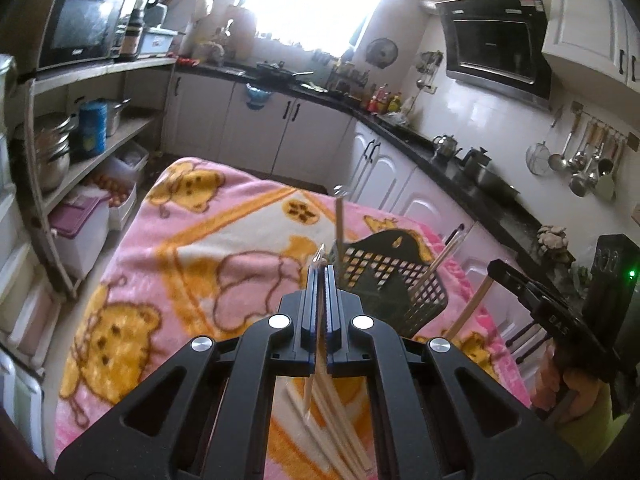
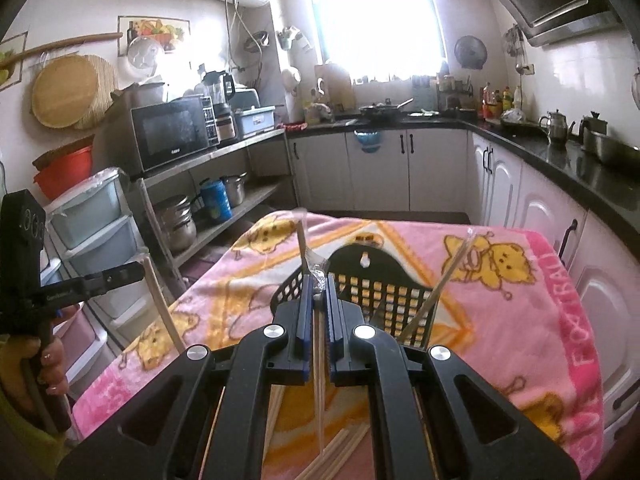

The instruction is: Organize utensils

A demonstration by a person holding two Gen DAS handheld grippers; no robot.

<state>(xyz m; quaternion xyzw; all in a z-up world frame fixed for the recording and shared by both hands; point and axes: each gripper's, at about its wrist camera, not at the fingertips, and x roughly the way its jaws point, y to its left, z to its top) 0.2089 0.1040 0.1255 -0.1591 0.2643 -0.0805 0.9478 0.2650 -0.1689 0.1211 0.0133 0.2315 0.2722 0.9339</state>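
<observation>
"Where did the black basket (image 2: 372,292) sit relative to each tool?"

"It stood on the pink blanket (image 2: 520,312), directly ahead of the right gripper (image 2: 319,280) and just beyond its tips. From the left gripper (image 1: 321,270) the basket (image 1: 390,276) lay ahead and off to the right, a little farther away. So the right hand was the nearer one."

"What were the tongs doing?"

"Both were closed on chopsticks. The left gripper was clamped on a wrapped chopstick (image 1: 316,344); its long axis ran along the fingers, its tip poking out toward the basket. The right gripper pinched its own chopstick (image 2: 319,360), again lengthwise. That one's far end probably reached over the basket's near rim, though clear wrapping blurred it."

"And the rest?"

"Two chopsticks were already in the basket: one upright (image 2: 301,240) at its left side, one leaning (image 2: 436,296) at its right. A loose pile of chopsticks (image 2: 340,452) lay on the blanket on the near side of the basket, below the grippers."

"So the next move?"

"I'd judge the right stick needed tipping upright and lowering into the basket."
</observation>
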